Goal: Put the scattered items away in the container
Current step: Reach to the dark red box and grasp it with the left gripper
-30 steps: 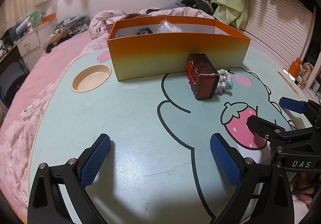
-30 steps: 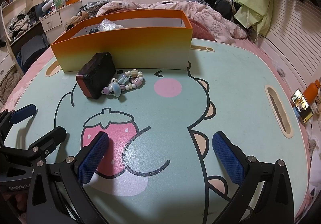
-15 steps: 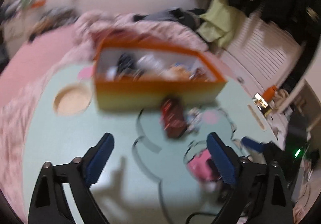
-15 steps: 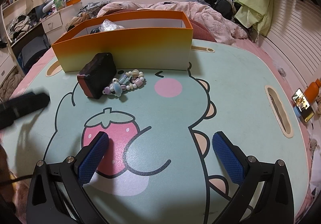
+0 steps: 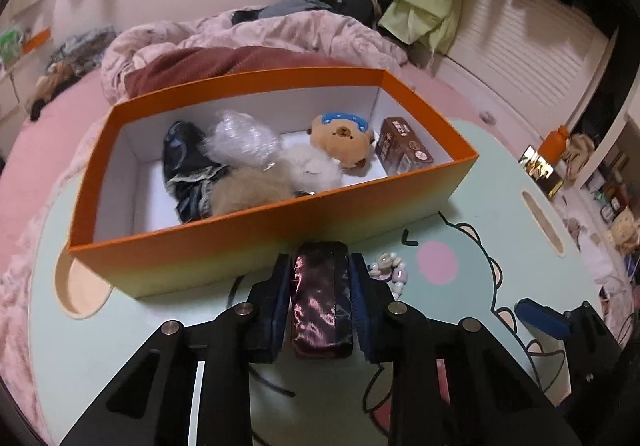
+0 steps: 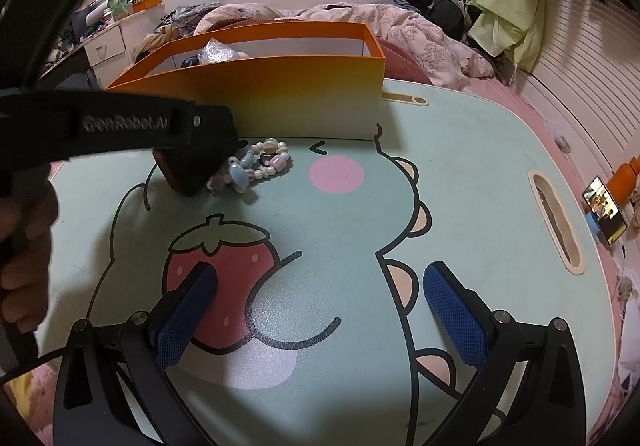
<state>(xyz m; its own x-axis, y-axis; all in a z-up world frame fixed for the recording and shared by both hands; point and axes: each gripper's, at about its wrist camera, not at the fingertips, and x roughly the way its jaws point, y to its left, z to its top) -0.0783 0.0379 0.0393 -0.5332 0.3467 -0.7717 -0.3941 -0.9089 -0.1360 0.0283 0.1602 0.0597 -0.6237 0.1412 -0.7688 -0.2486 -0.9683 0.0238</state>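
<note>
My left gripper [image 5: 320,266] is shut on a shiny dark red pouch [image 5: 320,302] that stands on the table just in front of the orange box [image 5: 260,242]. The box holds a bear plush [image 5: 344,136], fluffy balls, a dark cloth, a clear bag and a brown carton. A bead bracelet [image 5: 390,272] lies just right of the pouch; it also shows in the right wrist view [image 6: 260,166]. In that view the left gripper's body covers most of the pouch [image 6: 184,178]. My right gripper [image 6: 320,302] is open and empty over the strawberry print.
The cartoon-print table [image 6: 460,166] sits on a bed with pink quilts behind the box. A round cup recess [image 5: 80,290] is at the table's left, a slot [image 6: 556,222] at its right. A phone [image 6: 604,210] and an orange bottle lie beyond the right edge.
My left gripper rose, moved forward over the table and closed on the red pouch by the box. The right gripper has stayed in place, open.
</note>
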